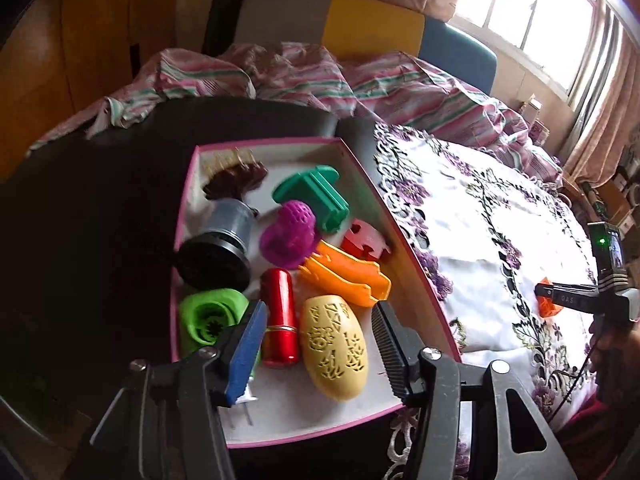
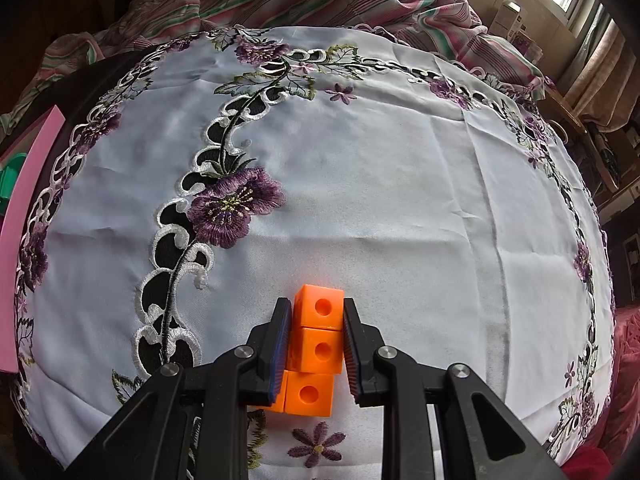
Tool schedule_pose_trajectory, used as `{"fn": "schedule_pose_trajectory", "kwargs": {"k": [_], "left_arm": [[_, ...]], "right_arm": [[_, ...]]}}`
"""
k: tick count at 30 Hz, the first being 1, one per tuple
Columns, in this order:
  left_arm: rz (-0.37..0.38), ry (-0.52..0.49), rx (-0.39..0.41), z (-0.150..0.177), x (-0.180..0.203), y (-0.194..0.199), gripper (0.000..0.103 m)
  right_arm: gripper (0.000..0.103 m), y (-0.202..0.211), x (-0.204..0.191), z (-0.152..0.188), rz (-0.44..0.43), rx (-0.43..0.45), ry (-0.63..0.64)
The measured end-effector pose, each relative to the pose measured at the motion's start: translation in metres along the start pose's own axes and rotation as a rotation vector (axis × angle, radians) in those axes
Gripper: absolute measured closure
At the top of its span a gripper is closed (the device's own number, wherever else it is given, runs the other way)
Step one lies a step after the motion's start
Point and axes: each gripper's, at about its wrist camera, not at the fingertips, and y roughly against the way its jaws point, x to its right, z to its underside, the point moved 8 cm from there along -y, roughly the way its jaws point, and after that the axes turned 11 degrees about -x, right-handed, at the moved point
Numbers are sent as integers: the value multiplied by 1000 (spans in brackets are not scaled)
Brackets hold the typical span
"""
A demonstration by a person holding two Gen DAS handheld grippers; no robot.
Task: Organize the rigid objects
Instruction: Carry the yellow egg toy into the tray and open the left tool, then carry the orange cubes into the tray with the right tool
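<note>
Toys lie in the box (image 1: 362, 168); tablecloth (image 1: 480, 240) spreads right of it

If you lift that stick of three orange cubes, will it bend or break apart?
Probably not bend: the orange cubes look like hard plastic. It might snap apart at the seams between blocks, since the right gripper squeezes only the upper two. It looks light, and its flat faces should keep it from rolling on the white embroidered cloth.
</note>
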Motion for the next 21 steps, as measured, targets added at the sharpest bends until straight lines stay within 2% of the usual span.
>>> {"fn": "schedule_pose_trajectory", "kwargs": {"k": [7, 13, 21], "left_arm": [[-38, 19, 22, 2, -14, 13, 44], [-52, 44, 30, 4, -25, 17, 43], [-64, 88, 46, 8, -42, 23, 40]], "right_arm": [[79, 3, -5, 0, -40, 10, 5], [80, 8, -35, 0, -111, 28, 92], [84, 43, -95, 2, -301, 91, 177]]}}
